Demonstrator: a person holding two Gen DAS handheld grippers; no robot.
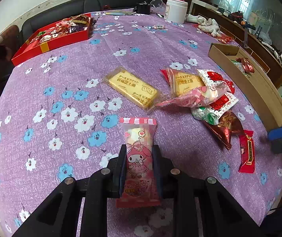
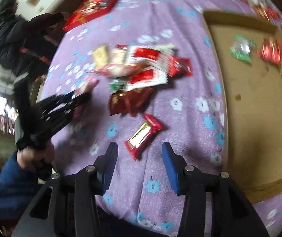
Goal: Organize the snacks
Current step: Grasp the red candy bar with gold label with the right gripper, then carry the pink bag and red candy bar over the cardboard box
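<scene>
Pink translucent cartoon-rabbit snack packet, striped top seal, upright, pinched between narrow left gripper jaws above purple flowered surface. Right gripper jaws parted, empty; small red candy bar lying just ahead.

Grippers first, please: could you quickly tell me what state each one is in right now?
Left gripper: closed on the pink My Melody snack packet.
Right gripper: open, nothing between its fingers; a red candy bar lies on the tablecloth just ahead.
</scene>
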